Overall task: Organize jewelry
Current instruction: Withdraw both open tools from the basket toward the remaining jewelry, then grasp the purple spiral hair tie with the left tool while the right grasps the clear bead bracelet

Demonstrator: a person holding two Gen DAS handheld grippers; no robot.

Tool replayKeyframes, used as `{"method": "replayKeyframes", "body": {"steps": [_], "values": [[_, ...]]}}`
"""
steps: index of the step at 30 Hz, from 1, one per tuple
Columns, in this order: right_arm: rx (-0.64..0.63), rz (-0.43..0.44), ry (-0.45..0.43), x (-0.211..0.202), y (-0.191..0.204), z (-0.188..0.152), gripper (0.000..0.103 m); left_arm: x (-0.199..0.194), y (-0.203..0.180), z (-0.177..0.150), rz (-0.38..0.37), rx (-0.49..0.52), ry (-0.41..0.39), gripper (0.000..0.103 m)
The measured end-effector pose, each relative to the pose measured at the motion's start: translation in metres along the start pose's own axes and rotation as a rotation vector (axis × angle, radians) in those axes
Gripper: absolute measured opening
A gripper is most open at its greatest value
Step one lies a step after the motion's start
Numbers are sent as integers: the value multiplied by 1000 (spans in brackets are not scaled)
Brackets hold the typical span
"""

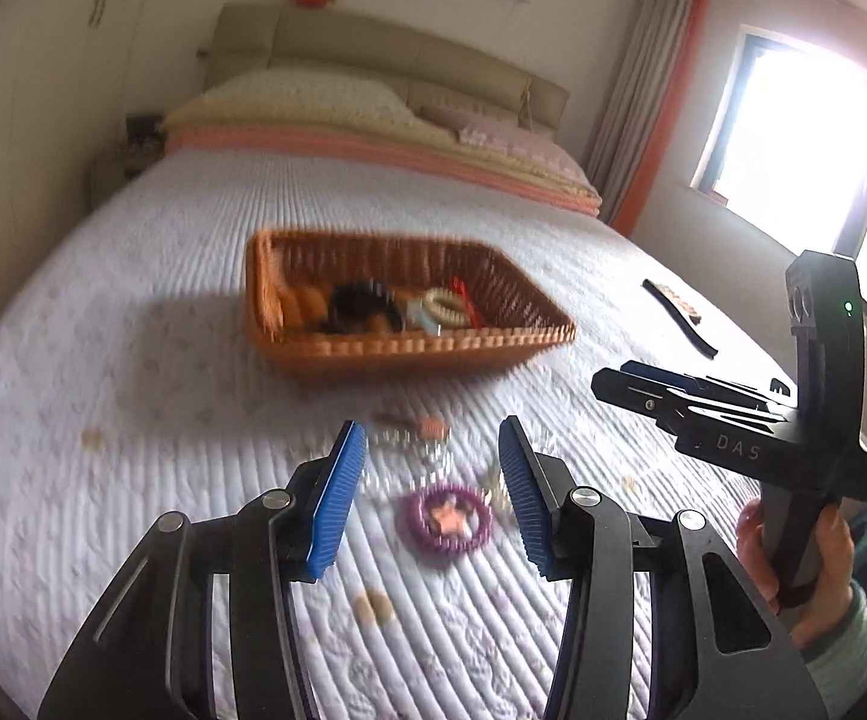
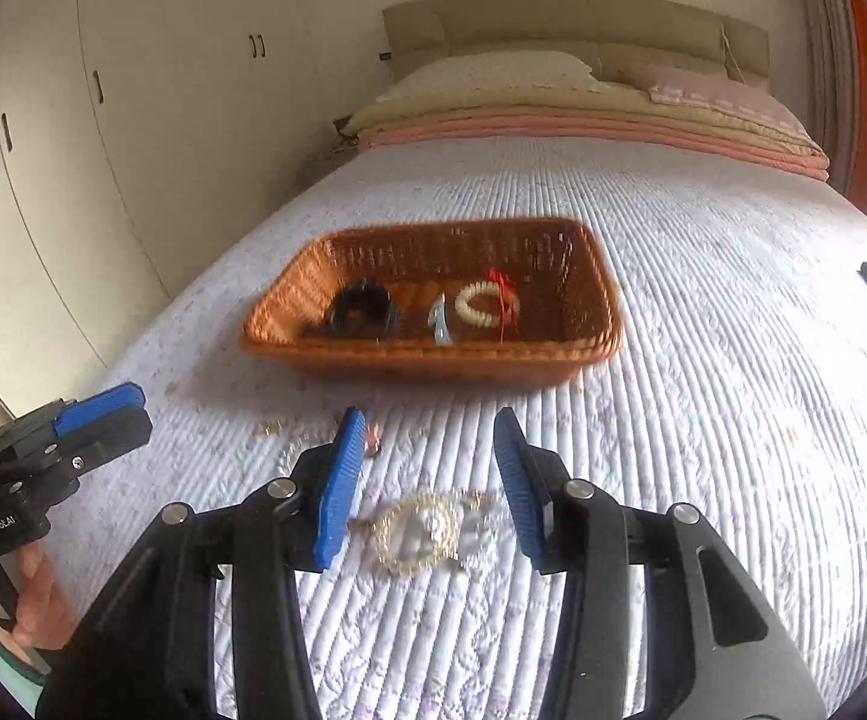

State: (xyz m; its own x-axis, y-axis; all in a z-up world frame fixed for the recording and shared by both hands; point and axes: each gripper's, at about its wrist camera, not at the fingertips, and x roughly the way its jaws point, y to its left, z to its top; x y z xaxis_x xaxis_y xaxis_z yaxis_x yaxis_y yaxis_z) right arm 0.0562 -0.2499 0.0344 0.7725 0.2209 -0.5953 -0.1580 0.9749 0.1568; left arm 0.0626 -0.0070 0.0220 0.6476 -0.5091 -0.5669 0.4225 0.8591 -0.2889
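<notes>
- We hold the left tool (image 1: pixel 433 492) low over the bed (image 1: pixel 133 360), its blue fingers (image 1: pixel 337 498) spread apart and grasping nothing.
- Between those fingers, on the quilt, lies a purple ring-shaped hair tie (image 1: pixel 446 521) with a pink star in its middle; we see no finger touching it.
- Just beyond the purple hair tie we make out a blurred clear beaded piece (image 1: pixel 409 444) and a small orange piece (image 1: pixel 433 427), too smeared to name further.
- We hold the right tool (image 2: pixel 430 480) released as well, its fingers wide over a pale gold chain bracelet (image 2: pixel 421 531) that lies loose on the quilt between them.
- The woven basket (image 2: pixel 433 354) sits farther up the bed, in the middle of both views, well apart from the two tools.
- Inside the basket we see a black hair tie (image 2: pixel 364 312) on the left, a cream beaded bracelet (image 2: pixel 484 303) with a red thread on the right, and a small pale blue piece (image 2: pixel 440 321) between them.
- From the left wrist view some orange pieces (image 1: pixel 307 303) also show at the basket's left end.
- A black headband (image 1: pixel 679 315) lies on the quilt far to the right of the basket.
- Each tool appears at the edge of the other's view, gripped by a hand (image 1: pixel 805 576).
</notes>
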Motion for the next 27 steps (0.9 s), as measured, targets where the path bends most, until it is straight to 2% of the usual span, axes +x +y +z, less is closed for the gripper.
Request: {"method": "replayKeyframes", "body": {"steps": [2, 5, 10, 13, 19, 21, 24, 26, 27], "values": [[14, -1, 33, 14, -2, -12, 34, 18, 9, -12, -5, -28, 59, 42], [41, 6, 82, 33, -8, -27, 31, 44, 18, -21, -8, -42, 138, 37], [60, 12, 117, 50, -13, -39, 30, 76, 22, -21, -28, -43, 221, 35], [52, 14, 121, 57, -12, -40, 26, 92, 18, -24, -3, -15, 257, 35], [35, -17, 139, 68, -10, -45, 24, 103, 9, -23, 59, 41, 260, 32], [14, -38, 145, 70, -6, -46, 19, 102, 5, -25, 69, 62, 256, 32], [-14, -51, 149, 73, 1, -48, 9, 95, 2, -29, 51, 71, 259, 32], [-19, -54, 146, 72, 1, -48, 9, 88, 1, -34, 44, 77, 262, 31], [-18, -52, 143, 70, 2, -49, 9, 84, 1, -37, 45, 80, 266, 27]]}}
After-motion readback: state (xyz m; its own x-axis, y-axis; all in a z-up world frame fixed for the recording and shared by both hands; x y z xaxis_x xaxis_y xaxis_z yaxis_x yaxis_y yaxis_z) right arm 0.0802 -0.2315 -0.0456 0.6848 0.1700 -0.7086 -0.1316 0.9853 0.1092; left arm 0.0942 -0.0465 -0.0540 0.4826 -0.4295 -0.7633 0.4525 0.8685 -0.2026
